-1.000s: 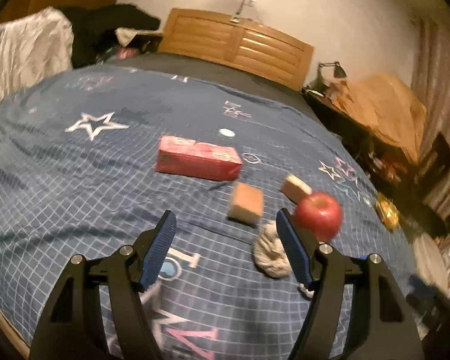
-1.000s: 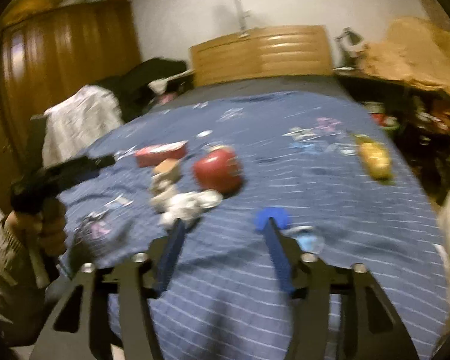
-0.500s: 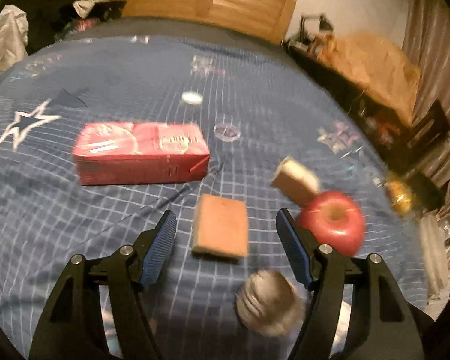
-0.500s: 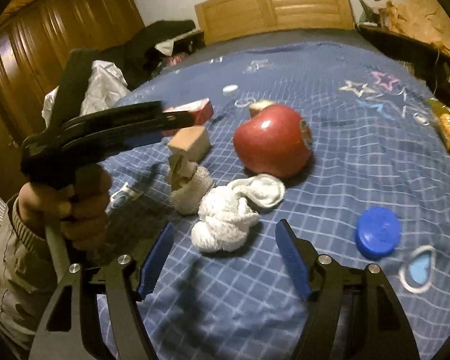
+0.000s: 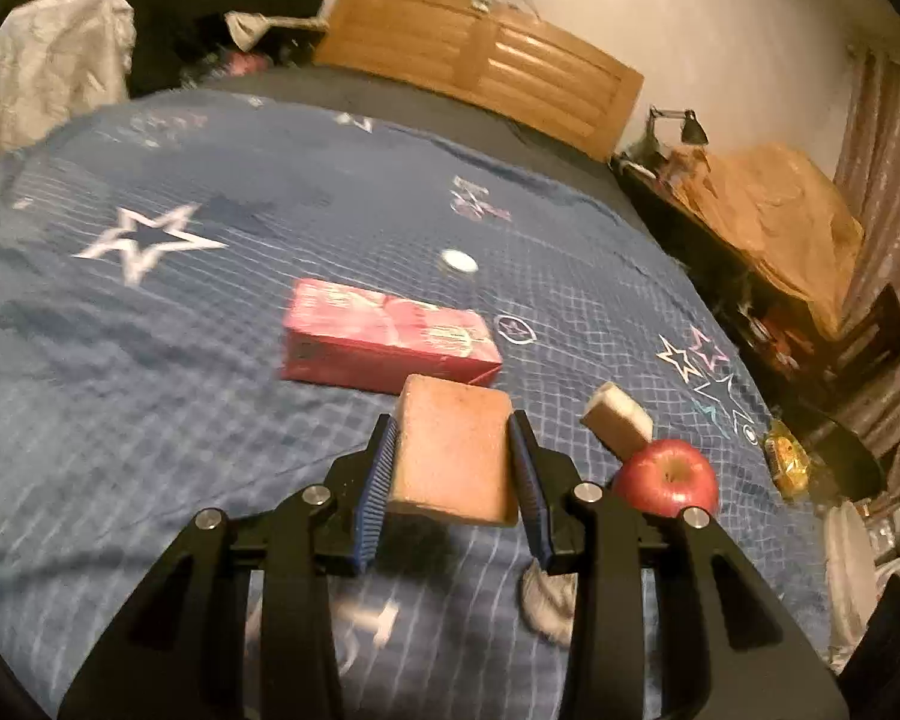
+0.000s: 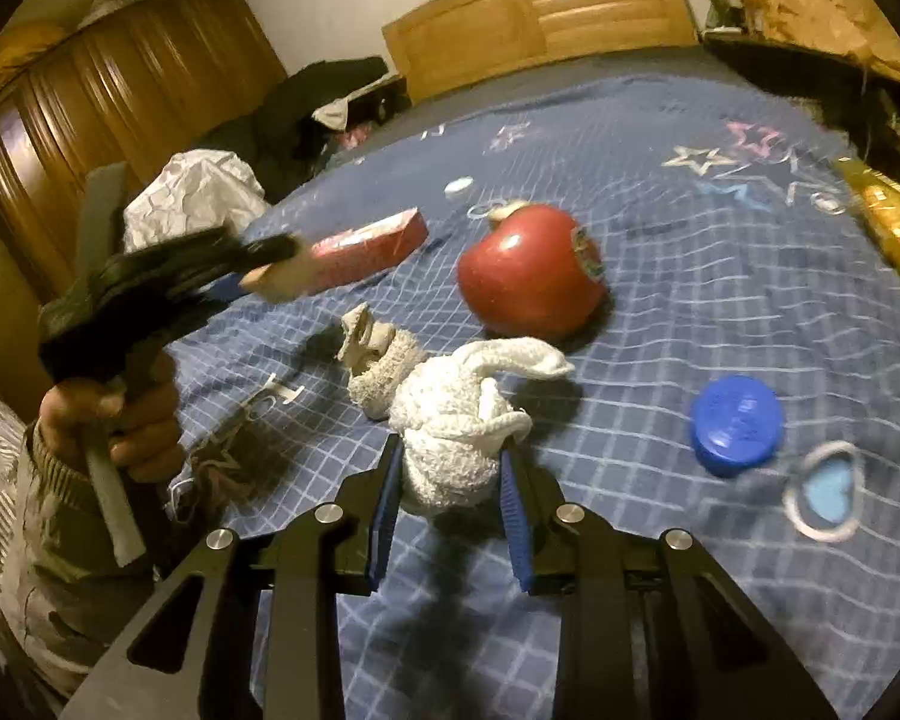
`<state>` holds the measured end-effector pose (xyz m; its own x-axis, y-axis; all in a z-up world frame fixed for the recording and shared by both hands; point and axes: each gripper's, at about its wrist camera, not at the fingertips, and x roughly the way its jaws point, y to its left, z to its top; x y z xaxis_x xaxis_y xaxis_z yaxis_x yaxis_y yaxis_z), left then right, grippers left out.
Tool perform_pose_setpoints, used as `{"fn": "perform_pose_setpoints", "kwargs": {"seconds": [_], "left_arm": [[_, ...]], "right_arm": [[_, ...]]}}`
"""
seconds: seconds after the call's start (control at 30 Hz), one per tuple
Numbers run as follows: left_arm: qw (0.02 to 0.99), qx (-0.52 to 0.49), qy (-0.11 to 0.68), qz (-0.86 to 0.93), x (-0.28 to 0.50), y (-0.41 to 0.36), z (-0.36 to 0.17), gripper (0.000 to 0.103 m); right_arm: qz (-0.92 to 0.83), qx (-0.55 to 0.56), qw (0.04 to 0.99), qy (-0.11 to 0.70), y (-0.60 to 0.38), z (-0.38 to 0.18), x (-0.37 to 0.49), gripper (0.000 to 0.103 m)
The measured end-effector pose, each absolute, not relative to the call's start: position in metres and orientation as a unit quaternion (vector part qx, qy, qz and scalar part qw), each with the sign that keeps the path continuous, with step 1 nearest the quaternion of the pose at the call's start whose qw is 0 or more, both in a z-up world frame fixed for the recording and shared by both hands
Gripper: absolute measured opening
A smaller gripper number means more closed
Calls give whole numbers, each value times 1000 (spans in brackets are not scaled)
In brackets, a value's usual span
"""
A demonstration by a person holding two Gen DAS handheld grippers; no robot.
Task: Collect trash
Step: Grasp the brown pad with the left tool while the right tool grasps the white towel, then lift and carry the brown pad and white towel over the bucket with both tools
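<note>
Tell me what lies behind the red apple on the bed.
In the right wrist view, a pale sponge piece peeks out just behind the red apple, mostly covered by it. Farther back lies a white cap.

Right claw (image 6: 450,474) clamps white cloth (image 6: 450,420) (apple (image 6: 531,270) behind).

grey rag (image 5: 546,600): blurred, half behind finger | gold wrapper (image 6: 891,222): blurred

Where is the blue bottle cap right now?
In the right wrist view, the blue cap lies on the bedspread right of the right tool, below the red apple.
</note>
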<state>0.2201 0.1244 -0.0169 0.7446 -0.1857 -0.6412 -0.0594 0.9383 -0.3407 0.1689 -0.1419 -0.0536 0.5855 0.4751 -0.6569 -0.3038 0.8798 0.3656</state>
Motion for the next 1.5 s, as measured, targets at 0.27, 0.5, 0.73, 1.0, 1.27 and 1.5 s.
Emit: {"fn": "perform_pose_setpoints", "kwargs": {"seconds": [0.27, 0.5, 0.73, 1.0, 1.27, 1.5], "left_arm": [[934, -117, 338, -1, 152, 111, -14, 36], [937, -80, 339, 5, 121, 85, -14, 36], [943, -26, 330, 24, 102, 59, -12, 36], [947, -2, 319, 33, 92, 50, -8, 36], [950, 8, 310, 34, 85, 44, -2, 36], [954, 22, 296, 31, 85, 31, 10, 36]], "right_arm": [[202, 93, 905, 364, -159, -30, 128, 32], [190, 68, 918, 342, -159, -21, 94, 32], [180, 28, 932, 313, -152, -8, 66, 32], [170, 25, 938, 302, -153, -1, 51, 32], [164, 19, 943, 291, -153, 6, 42, 32], [137, 20, 955, 263, -172, 20, 34, 32]]}}
